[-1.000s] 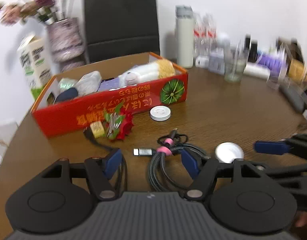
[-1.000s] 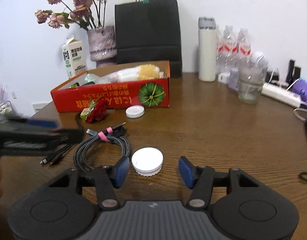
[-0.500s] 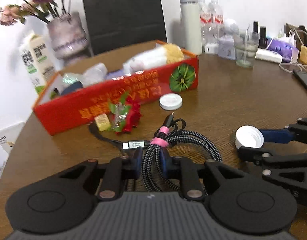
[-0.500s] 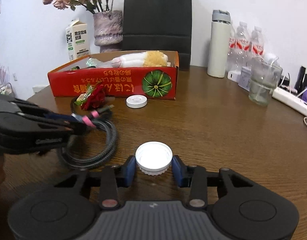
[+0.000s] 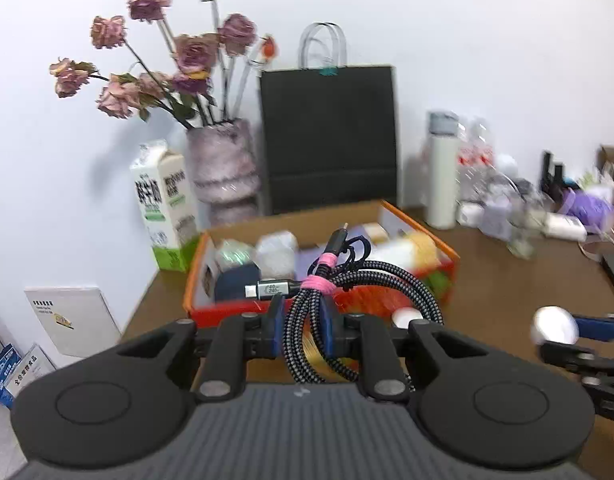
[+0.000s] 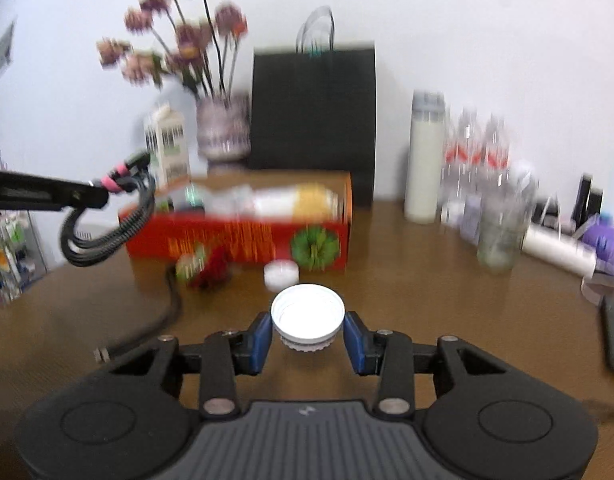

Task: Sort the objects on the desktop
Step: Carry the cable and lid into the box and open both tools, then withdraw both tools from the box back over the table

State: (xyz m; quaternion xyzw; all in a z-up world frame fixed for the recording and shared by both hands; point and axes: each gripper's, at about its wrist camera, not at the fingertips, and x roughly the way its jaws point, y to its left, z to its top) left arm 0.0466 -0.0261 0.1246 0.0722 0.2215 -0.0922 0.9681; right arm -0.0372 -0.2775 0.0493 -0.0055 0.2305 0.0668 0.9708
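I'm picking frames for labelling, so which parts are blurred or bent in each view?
Left wrist: braided cable in the left gripper is sharp, the red box and bottles smeared. Right wrist: white cap in the right gripper is crisp, background streaked. Fisheye bends both edges.

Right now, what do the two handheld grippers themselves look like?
Both match: the left gripper and right gripper each have a matte black body with a ribbed grey centre panel bearing a small pale logo, two round black discs at the sides, black linkage bars with silver pivot pins, and blue pads lining the jaws. No sleeve or cable shows.
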